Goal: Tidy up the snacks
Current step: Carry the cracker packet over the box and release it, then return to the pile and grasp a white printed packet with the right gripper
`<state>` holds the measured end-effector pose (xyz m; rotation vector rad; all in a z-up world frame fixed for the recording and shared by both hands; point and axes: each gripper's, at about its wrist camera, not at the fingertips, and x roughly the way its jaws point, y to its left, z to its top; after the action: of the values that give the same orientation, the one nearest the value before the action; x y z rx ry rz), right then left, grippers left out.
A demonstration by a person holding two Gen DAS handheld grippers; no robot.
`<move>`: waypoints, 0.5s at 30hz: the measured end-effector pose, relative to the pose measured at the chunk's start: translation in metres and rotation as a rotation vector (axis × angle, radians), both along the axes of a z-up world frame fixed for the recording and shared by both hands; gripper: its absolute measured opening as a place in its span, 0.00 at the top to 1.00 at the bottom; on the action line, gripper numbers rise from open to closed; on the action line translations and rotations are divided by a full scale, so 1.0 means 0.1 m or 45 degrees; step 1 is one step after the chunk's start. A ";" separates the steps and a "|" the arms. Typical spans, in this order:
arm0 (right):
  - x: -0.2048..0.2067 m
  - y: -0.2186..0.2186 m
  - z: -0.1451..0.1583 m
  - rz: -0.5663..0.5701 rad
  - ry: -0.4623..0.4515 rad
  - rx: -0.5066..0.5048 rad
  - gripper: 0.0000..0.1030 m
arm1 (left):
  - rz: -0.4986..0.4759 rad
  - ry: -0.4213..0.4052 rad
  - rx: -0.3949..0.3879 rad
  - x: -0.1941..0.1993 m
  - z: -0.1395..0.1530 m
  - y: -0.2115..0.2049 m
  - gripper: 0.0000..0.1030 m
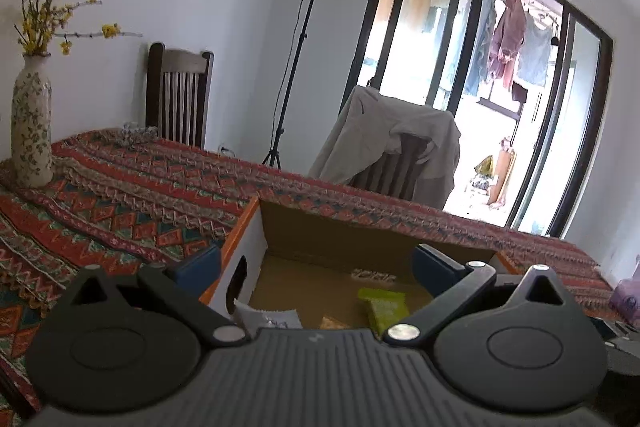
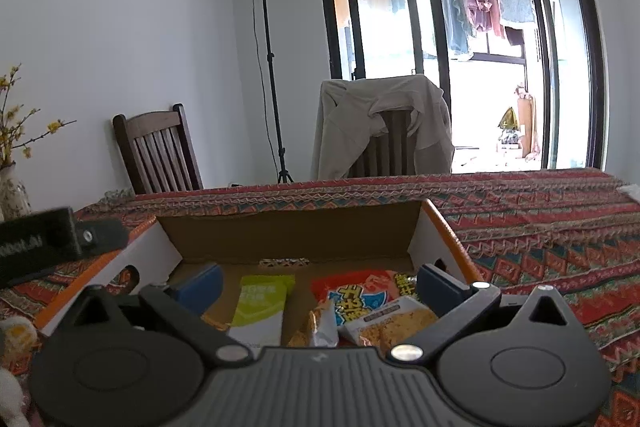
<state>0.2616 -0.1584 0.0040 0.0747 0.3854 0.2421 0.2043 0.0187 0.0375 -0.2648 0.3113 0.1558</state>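
An open cardboard box point(image 2: 288, 231) with orange-edged white walls sits on the patterned tablecloth; it also shows in the left wrist view point(image 1: 340, 227). Inside lie a green-and-white packet point(image 2: 260, 307), a red-and-blue noodle packet point(image 2: 356, 297), a cracker packet point(image 2: 394, 325) and a small orange-and-silver packet point(image 2: 320, 325). My right gripper point(image 2: 318, 285) is open and empty, hovering over the box. My left gripper point(image 1: 316, 265) is open and empty, straddling the box's left wall; a green packet point(image 1: 382, 307) and a white packet point(image 1: 268, 319) show below it.
A floral vase point(image 1: 31, 123) with yellow flowers stands at the table's left. Two chairs point(image 2: 158, 149) stand behind the table, one draped with a beige jacket point(image 2: 380, 123). The left gripper's body point(image 2: 48, 239) shows at the left in the right wrist view. A lamp stand point(image 2: 272, 67) is by the wall.
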 end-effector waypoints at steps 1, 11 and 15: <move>-0.03 0.00 0.04 0.004 -0.007 0.002 0.00 | 0.000 -0.009 -0.001 -0.03 0.03 0.00 0.00; -0.40 -0.11 0.31 0.022 0.000 -0.050 0.00 | -0.026 0.031 -0.015 -0.42 0.20 0.10 0.00; -0.61 -0.19 0.33 0.034 0.005 -0.074 0.00 | -0.062 0.071 0.000 -0.61 0.16 0.14 0.00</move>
<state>0.2009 -0.1775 0.0373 0.0129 0.3970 0.2568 0.1430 0.0330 0.0538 -0.2527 0.3725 0.1155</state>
